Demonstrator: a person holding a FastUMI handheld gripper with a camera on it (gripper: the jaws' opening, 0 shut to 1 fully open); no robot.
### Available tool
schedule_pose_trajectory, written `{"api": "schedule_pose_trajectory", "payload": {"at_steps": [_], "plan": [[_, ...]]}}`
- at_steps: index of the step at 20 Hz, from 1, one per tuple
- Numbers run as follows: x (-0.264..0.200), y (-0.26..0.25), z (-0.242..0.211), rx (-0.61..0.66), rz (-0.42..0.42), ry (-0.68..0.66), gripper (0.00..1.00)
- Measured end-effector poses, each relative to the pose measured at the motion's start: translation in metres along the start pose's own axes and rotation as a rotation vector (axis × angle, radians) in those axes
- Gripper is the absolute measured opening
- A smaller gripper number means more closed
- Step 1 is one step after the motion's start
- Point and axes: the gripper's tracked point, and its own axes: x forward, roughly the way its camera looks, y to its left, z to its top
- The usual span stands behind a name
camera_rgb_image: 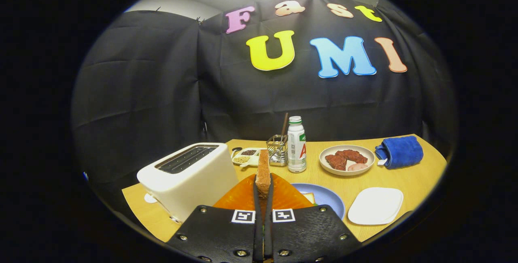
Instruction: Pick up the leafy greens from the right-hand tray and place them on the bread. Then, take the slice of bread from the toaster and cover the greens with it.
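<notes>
**A:** What is the gripper (263, 198) doing?

**B:** Its two fingers are drawn close together and clamp a slice of toasted bread (263, 172) between them. The slice stands on edge, its brown crust facing the camera, rising just above the fingertips. Held that way, the thin slice sits firmly between the pads and can be tipped flat later.

**A:** Where is the toaster?

**B:** The white toaster (190, 178) stands just to the left of the fingers on the wooden table (404, 174). Its slots look dark and hold no bread, which fits the slice being in the gripper.

**A:** And the greens, and the other bread?

**B:** Just right of the fingers is a blue plate (327, 198). At its near edge, partly hidden by the gripper, a pale piece of bread (309, 197) shows with a sliver of green beside it. I cannot tell for sure that the green is the leafy greens. The white tray (375, 205) to the right of the plate is bare.

**A:** So how far along is the job?

**B:** My judgement: late. The slice seems to be on its way to cover the plate's bread.

**A:** Anything else on the table?

**B:** Beyond the fingers: a drink bottle (296, 149), a wire utensil holder (277, 149), a plate of meat pieces (347, 159) and a rolled blue towel (400, 151).
</notes>
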Motion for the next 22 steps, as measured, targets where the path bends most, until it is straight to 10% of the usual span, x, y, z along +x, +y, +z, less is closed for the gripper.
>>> {"api": "schedule_pose_trajectory", "payload": {"at_steps": [12,22], "plan": [[0.019,-0.023,-0.037,0.065,-0.024,0.118,0.03],[0.015,-0.061,-0.052,0.002,-0.119,0.173,0.30]]}}
